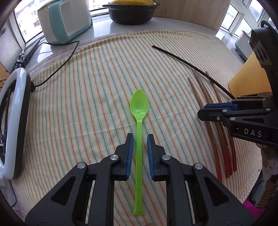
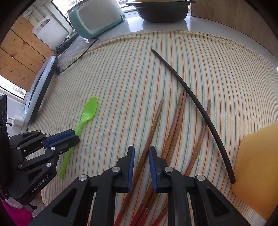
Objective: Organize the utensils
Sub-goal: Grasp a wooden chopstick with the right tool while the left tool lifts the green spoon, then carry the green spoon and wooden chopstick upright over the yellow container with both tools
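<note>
Where the green spoon point(image 1: 139, 121) lies flat on the striped cloth point(image 1: 97, 90), bowl pointing away, its handle runs between the parted, non-touching fingers of the left hand-held gripper point(image 1: 140, 153). Right hand-held gripper point(image 2: 141, 166), also open, straddles one of four wooden chopsticks point(image 2: 173, 125) with red ends. Black chopstick point(image 2: 191, 104) crosses the rightmost. Orange board point(image 2: 257, 165) at cloth's right edge; dark pot point(image 1: 130, 13) on counter point(image 1: 104, 26) beyond.

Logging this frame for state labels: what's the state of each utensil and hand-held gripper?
Left hand-held gripper: open, straddling spoon handle.
Right hand-held gripper: open, over one chopstick.
Bright green plastic spoon: flat on cloth, bowl up, ungripped.
Brown wooden red-ended chopsticks: four, loosely fanned on cloth.
Long black chopstick: lying across one wooden chopstick.
</note>
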